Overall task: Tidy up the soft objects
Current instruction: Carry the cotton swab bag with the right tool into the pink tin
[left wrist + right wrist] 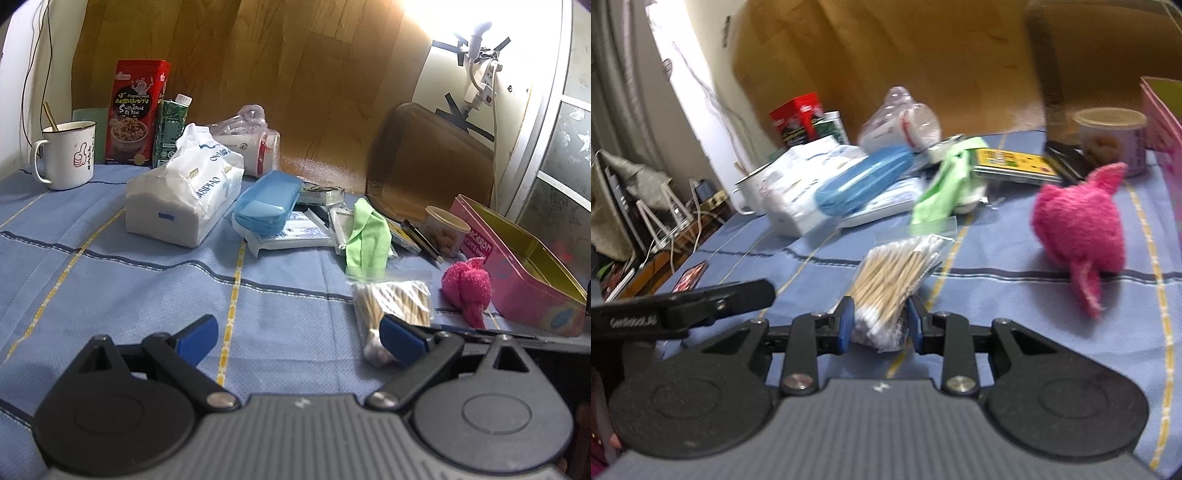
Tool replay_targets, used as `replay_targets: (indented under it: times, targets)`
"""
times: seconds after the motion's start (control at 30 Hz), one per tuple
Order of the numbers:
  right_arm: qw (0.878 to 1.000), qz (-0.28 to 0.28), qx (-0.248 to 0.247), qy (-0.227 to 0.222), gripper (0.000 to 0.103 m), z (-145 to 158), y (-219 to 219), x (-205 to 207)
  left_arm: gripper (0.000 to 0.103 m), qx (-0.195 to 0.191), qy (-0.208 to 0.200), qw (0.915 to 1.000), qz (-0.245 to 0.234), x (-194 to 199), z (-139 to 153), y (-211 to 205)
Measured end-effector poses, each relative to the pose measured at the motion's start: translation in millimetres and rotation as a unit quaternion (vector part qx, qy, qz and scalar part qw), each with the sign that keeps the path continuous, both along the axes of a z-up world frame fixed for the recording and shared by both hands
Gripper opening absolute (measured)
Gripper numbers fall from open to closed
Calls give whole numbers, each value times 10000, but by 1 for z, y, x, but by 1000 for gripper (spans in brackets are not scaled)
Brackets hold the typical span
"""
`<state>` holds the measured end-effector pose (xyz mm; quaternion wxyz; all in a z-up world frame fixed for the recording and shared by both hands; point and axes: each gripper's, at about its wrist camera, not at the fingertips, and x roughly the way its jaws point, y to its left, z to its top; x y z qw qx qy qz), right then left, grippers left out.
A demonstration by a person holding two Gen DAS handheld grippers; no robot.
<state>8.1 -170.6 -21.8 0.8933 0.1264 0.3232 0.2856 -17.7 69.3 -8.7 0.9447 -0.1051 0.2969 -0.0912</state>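
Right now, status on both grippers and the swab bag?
Right gripper shut on cotton swab bag. Left gripper open, empty. Pink plush beside bag, clear of it.

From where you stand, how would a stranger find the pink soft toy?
Look at the blue cloth and find the open pink tin at its right edge. Beside the tin lies the toy, next to a bag of cotton swabs. It alone is fuzzy, bright pink and round.
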Motion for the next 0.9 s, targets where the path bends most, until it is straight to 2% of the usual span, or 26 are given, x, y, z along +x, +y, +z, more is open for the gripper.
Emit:
replay_targets:
  times: [0.4,0.73,0.83,0.9]
  targets:
    - [9999,-132,-44,-57,34,-1,-4,-1,98,-41,27,10000,-53,3,1,0]
    - [9998,62,-95,-141,34,0,3,-9,97,-352,181,9974,-608,24,7,-12]
    - [9996,127,-132,-207,34,1,3,-14,94,-350,258,9957,-822,32,5,-24]
    - [9995,145,-144,-244,34,1,2,-15,86,-294,387,9941,-969,38,1,-33]
